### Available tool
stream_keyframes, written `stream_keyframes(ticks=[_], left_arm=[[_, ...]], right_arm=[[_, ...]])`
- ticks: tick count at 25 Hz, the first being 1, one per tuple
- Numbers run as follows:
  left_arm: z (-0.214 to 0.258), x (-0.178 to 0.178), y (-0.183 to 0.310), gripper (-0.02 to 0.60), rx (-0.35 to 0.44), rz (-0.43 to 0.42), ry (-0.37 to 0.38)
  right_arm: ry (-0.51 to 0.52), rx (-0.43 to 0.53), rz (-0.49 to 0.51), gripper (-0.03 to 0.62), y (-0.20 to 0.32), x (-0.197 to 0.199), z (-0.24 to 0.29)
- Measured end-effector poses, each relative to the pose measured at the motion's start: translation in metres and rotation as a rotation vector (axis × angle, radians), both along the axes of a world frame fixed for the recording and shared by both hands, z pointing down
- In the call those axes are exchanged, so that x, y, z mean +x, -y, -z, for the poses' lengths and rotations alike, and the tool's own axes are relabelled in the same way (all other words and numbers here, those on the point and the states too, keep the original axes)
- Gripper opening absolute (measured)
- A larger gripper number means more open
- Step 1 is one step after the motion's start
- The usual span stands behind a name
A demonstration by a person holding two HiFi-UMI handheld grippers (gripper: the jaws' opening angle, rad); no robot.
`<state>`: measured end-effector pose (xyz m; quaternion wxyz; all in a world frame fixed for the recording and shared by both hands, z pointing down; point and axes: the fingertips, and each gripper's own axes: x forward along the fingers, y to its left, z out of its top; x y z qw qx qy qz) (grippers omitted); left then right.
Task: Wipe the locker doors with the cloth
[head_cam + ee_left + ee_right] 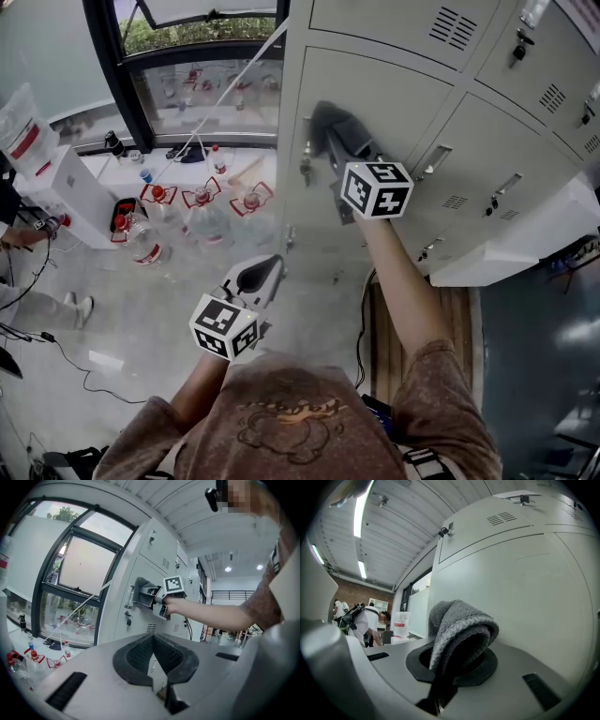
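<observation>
R gripper (457,660) clamped on grey terry cloth (461,620), folded thick, ribbed edge showing, against pale locker door (511,588). L gripper (151,641) jaws together, empty.

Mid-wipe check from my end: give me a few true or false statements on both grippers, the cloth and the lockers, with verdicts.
1. The right gripper is shut on the grey cloth. True.
2. The left gripper holds a spray bottle. False: its jaws are together with nothing between them.
3. The grey cloth is up at a locker door. True.
4. The lockers in view hang open. False: every door that shows is closed.
5. Bottles stand on the floor by the window. True.
</observation>
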<state>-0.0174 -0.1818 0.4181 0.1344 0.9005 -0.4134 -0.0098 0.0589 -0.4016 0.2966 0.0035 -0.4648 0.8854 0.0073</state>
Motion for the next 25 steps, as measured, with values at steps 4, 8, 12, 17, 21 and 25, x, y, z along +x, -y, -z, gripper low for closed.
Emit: stream_keyframes(ticks=[4, 8, 12, 17, 21, 25], left_arm=[[-0.001, -0.005, 0.0, -0.002, -0.002, 0.01, -0.002], [-0.002, -0.008, -0.001, -0.002, -0.006, 0.015, -0.004], [-0.002, -0.006, -0.001, -0.002, -0.01, 0.008, -0.01], [0.0, -0.004, -0.002, -0.002, -0.011, -0.003, -0.017], [0.0, -0.004, -0.004, -0.002, -0.011, -0.005, -0.015], [0.001, -0.009, -0.004, -0.002, -0.008, -0.001, -0.013]], right_arm=[[0.004, -0.005, 0.018, 0.037, 0.0, -0.015, -0.002], [0.016, -0.008, 0.02, 0.036, -0.001, -0.02, -0.004], [0.003, -0.018, 0.037, 0.037, -0.003, -0.028, -0.005], [0.004, -0.043, 0.069, 0.037, -0.006, -0.038, -0.008], [0.002, -0.035, 0.115, 0.037, -0.016, -0.045, -0.009], [0.004, -0.024, 0.129, 0.037, -0.027, -0.043, -0.009]])
